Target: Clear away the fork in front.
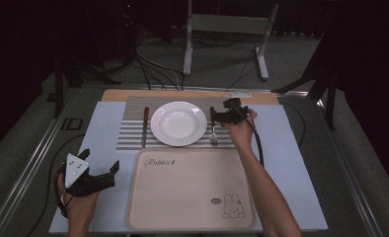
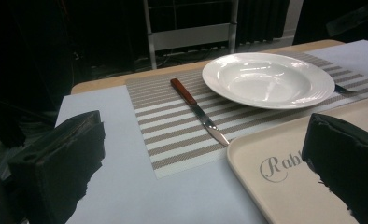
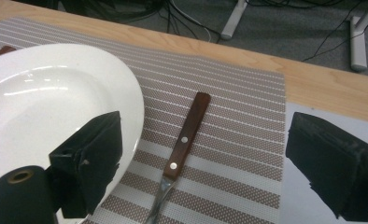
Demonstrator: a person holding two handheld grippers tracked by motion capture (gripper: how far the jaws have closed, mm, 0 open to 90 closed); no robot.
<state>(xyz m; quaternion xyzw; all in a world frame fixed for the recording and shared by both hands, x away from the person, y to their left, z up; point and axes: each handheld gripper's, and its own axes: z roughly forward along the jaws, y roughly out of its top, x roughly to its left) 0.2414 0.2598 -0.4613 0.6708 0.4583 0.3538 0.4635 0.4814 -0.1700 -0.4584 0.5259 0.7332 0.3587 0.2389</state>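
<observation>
A white plate [image 1: 178,123] sits on a striped placemat [image 1: 131,134]. A wooden-handled knife [image 1: 144,127] lies to its left and a wooden-handled fork [image 1: 213,129] to its right. My right gripper [image 1: 218,115] hovers open over the fork's handle. In the right gripper view the handle [image 3: 187,133] lies between the two spread fingers [image 3: 91,161], with the plate [image 3: 51,102] beside the left one. My left gripper [image 1: 102,161] stands open at the table's front left, holding nothing. The left gripper view looks over the knife [image 2: 196,109] and the plate [image 2: 266,79].
A beige tray [image 1: 190,190] with a rabbit print lies at the front centre, its corner [image 2: 285,172] close to my left gripper. The pale blue table cover [image 1: 291,158] surrounds it. Beyond the wooden back edge [image 3: 313,79] are floor cables and a metal stand [image 1: 222,29].
</observation>
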